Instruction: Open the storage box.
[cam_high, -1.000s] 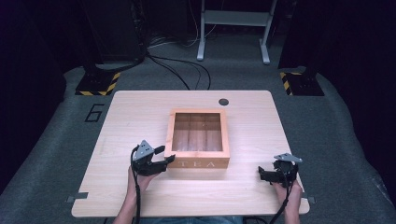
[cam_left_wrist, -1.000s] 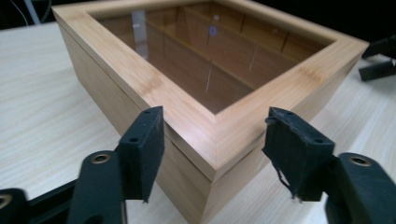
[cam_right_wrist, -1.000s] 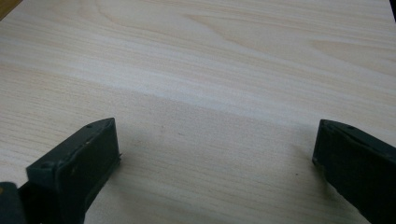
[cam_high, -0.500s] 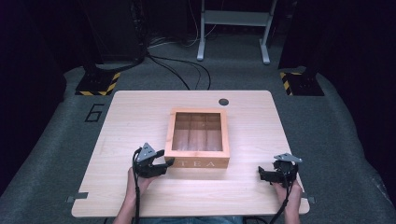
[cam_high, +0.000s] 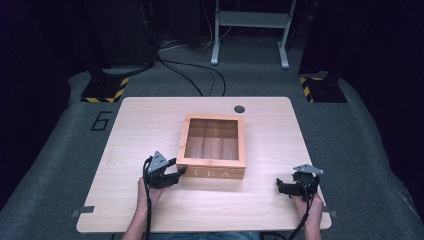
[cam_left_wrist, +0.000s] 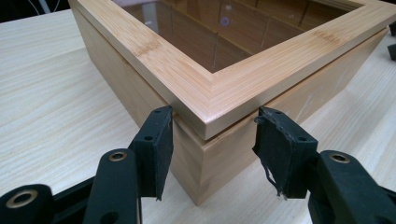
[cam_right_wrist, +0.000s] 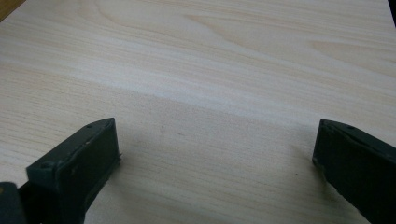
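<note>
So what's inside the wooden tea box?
Through the glass lid of the tea box, wooden dividers show, splitting it into compartments that look empty; reflections and the lid's frame hide the edges.

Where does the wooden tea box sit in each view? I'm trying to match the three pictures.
High view: the tea box stands mid-table, its near left corner at the left gripper.
Left gripper view: that same corner stands between the black jaws, the glass lid above.
Right gripper view: bare table lies ahead of the jaws; I can't place the box here.
Shared landmark: the pale wood-grain tabletop.
</note>
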